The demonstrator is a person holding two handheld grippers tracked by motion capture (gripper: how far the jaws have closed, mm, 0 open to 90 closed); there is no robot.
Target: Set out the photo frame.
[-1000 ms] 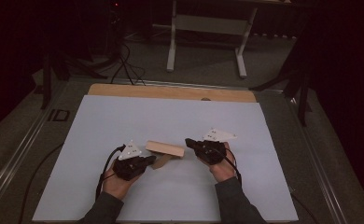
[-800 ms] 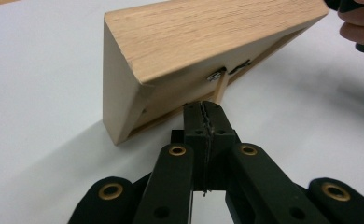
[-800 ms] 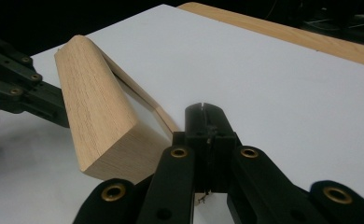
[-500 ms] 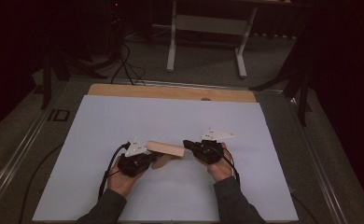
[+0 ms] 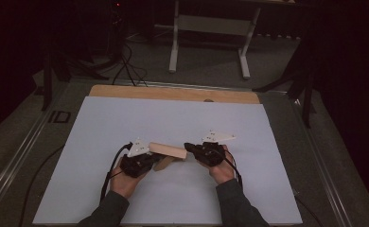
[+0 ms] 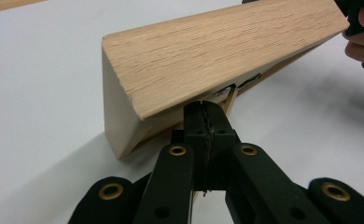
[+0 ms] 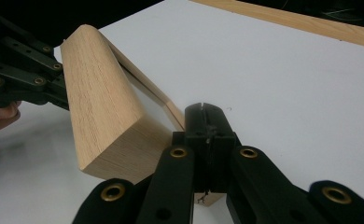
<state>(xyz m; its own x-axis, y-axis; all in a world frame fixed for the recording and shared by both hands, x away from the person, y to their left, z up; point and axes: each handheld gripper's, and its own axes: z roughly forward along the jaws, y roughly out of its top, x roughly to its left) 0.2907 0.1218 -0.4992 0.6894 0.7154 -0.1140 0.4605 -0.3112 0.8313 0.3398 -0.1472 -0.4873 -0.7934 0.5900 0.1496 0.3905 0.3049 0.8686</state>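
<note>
A light wooden piece (image 5: 168, 150) hangs tilted between my two grippers over the white table sheet (image 5: 126, 118). It is a thick rounded block (image 6: 217, 51) (image 7: 101, 107) with a thin slat (image 7: 171, 109) fixed along its underside. My left gripper (image 5: 150, 161) (image 6: 203, 119) comes in from the left under the block's end, its jaws pressed together at the slat's edge. From the right, my right gripper (image 5: 188, 146) (image 7: 204, 122) has its jaws pinched on the slat at the other end. Each gripper view shows the other hand at the far end.
A bare wooden strip (image 5: 173, 93) edges the table's far side. Beyond it are a white stand's legs (image 5: 208, 52), cables (image 5: 126, 66) and dark floor. A metal rail (image 5: 315, 156) runs along the table's right side.
</note>
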